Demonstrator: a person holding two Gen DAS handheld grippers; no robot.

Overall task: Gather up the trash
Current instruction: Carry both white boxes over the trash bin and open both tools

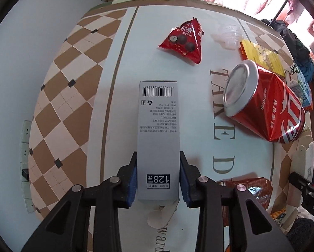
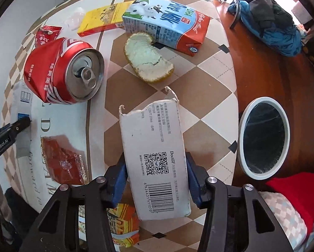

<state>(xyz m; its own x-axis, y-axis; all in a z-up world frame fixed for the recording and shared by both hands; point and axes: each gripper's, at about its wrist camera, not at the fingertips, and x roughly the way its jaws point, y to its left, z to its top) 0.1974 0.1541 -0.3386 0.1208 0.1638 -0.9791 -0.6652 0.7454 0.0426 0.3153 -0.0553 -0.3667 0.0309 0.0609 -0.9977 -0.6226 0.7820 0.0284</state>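
My left gripper (image 1: 158,157) is shut on a long grey carton (image 1: 158,115) with a barcode, its blue pads pressing on both long sides near the price label. The carton points away over the white tablecloth (image 1: 123,105). In the right wrist view, my right gripper (image 2: 155,159) is shut on a white torn-open box (image 2: 152,130) with a QR code, held over the checkered part of the cloth. A round bin with a white rim (image 2: 264,138) stands on the wooden floor to the right of that box.
On the table lie a crushed red can (image 2: 62,71), a milk carton (image 2: 167,23), an orange peel (image 2: 148,61), a yellow box (image 2: 102,19), a red snack bag (image 1: 183,42), a clear plastic cup (image 1: 230,35) and a red wrapper (image 2: 64,159). Clothes (image 2: 268,19) are piled beyond the table.
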